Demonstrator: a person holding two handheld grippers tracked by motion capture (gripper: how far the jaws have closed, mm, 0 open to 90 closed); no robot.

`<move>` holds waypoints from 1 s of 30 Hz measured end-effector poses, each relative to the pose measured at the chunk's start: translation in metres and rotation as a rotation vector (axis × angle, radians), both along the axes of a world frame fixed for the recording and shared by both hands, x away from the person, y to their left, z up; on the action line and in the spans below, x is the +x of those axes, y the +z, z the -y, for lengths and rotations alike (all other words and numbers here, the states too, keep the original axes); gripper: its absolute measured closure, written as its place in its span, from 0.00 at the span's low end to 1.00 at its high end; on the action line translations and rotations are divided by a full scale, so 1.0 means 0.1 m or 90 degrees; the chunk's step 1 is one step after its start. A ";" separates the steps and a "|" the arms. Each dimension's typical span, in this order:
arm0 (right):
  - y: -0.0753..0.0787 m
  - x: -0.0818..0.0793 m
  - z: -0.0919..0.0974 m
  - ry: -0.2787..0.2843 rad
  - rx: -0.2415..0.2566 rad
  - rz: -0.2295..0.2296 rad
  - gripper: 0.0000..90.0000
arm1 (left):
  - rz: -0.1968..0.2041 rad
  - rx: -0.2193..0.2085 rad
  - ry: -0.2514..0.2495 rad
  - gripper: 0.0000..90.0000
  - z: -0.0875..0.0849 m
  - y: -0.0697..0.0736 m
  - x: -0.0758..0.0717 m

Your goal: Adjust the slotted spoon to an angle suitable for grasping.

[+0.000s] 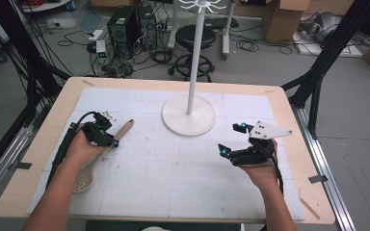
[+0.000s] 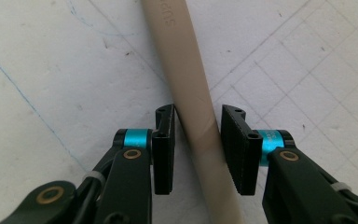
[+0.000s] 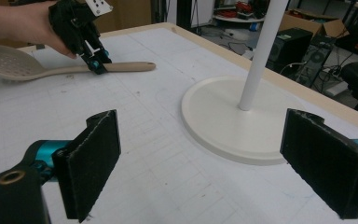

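From above, I see my left gripper [image 1: 110,139] set down over the handle of the beige slotted spoon [image 1: 92,166], which lies slantwise on the white gridded mat [image 1: 173,187] at the left, its perforated bowl toward me and its handle tip pointing at the stand. What that high view hides, the left gripper view gives me: the 2 black pads [image 2: 164,149] sit on either side of the handle [image 2: 193,107], the left one touching it, the right one with at most a sliver of gap, so I read it as clamped on the handle. From the right gripper view I get the side profile: the spoon flat on the mat, the left gripper [image 3: 94,63] biting it near mid-handle. My right gripper [image 3: 200,163] stands wide apart with nothing between its pads, held over the mat just beside the white stand's round base [image 1: 189,115]. Its pole [image 1: 195,53] rises between both hands.
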State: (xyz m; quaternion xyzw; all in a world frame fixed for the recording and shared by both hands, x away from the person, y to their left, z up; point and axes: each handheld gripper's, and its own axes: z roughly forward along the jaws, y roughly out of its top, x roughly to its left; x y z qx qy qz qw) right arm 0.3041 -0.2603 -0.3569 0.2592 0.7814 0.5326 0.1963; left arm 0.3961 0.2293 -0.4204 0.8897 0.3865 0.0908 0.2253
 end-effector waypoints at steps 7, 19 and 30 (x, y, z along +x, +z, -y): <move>0.00 0.00 0.00 0.002 0.002 0.000 0.12 | -0.008 0.003 -0.001 0.76 0.07 0.01 -0.03; 0.00 0.00 0.00 0.002 0.002 -0.003 0.12 | 0.004 0.000 -0.116 0.81 0.28 0.00 -0.12; -0.01 0.01 0.00 0.002 0.002 -0.005 0.12 | 0.005 0.009 -0.128 0.81 0.30 0.01 -0.11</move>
